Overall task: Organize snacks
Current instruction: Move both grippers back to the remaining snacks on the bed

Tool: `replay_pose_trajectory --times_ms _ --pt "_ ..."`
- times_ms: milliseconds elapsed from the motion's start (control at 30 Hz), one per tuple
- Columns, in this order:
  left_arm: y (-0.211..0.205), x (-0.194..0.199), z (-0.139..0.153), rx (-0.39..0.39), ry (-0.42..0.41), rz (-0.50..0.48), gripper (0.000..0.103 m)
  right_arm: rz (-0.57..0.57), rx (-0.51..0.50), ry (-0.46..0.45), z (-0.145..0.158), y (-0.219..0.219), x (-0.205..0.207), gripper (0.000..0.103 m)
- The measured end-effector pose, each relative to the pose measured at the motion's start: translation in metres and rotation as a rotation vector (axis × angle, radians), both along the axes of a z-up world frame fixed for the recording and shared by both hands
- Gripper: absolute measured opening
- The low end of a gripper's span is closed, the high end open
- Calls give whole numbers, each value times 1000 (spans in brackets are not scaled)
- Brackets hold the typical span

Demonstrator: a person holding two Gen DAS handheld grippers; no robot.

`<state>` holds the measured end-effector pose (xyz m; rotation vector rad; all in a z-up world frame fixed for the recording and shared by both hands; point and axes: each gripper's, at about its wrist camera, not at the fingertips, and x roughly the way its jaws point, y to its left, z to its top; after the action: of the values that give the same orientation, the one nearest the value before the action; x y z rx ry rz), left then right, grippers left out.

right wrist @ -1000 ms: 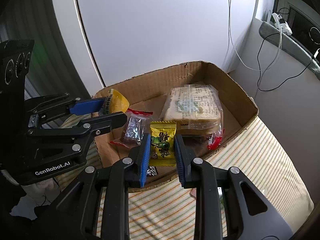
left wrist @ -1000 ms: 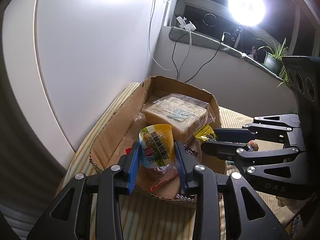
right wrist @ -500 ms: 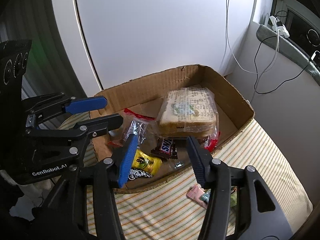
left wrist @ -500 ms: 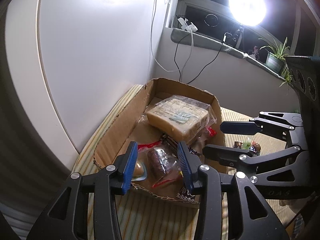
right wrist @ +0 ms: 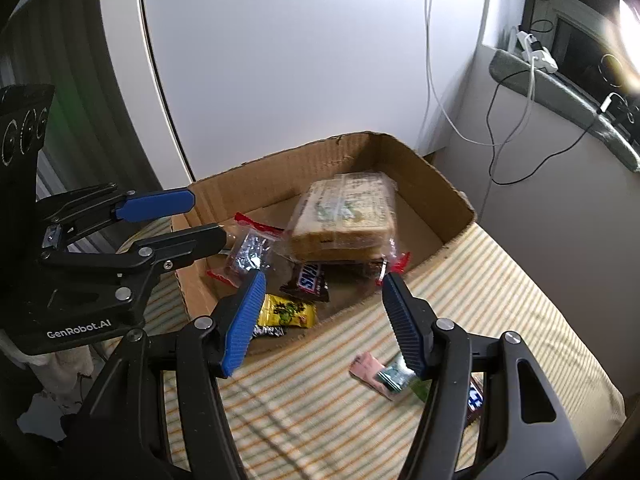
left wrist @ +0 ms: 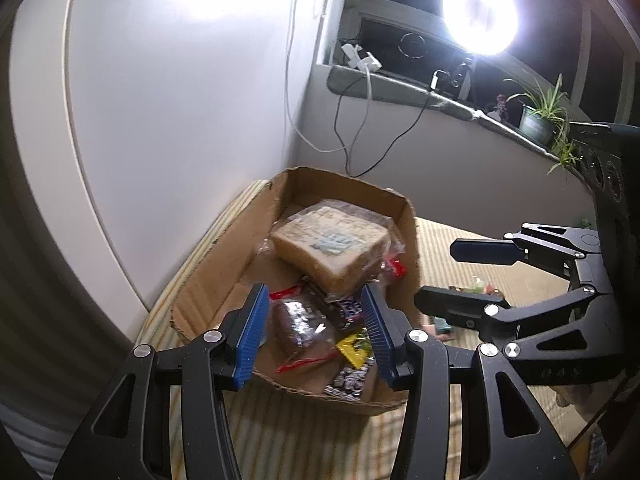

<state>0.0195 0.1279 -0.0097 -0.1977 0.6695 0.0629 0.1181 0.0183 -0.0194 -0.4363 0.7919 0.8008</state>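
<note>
Two grippers hover over a shallow cardboard box (right wrist: 436, 184) that sits on a striped cloth (right wrist: 500, 292) beside a white wall. The left gripper (left wrist: 312, 334) has its blue-padded jaws apart and opening, with nothing pinched between them; beyond the gap lies a dark cake in a clear wrapper (left wrist: 296, 324). The right gripper (right wrist: 322, 320) also has its jaws spreading wide, empty, above the box's near edge. Inside the box a wrapped slab of bread (right wrist: 344, 216) rests toward the far corner, with a Snickers bar (right wrist: 308, 280) just in front of it, a yellow candy packet (right wrist: 286, 312) near the front wall, and a black-and-white patterned packet (left wrist: 352, 380) beside that. A few loose snacks (right wrist: 384, 374) lie outside the box on the cloth, close to the right gripper's right finger.
</note>
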Motion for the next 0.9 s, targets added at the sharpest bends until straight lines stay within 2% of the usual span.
replay_pose_trajectory --times_ms 33,167,333,600,900 --pt "-3 -1 1 -1 -3 -5 47 -7 3 -3 1 -4 0 65" --pt "-17 -2 5 -4 -13 -35 47 -46 18 -19 7 -27 3 81" --pt "-40 0 8 7 -17 -89 50 -130 35 -23 12 -67 16 89" --pt "-80 11 2 1 3 -175 52 -267 58 23 4 -135 42 89" --pt "-118 24 -13 -15 51 -257 52 -321 32 69 -18 -178 53 89"
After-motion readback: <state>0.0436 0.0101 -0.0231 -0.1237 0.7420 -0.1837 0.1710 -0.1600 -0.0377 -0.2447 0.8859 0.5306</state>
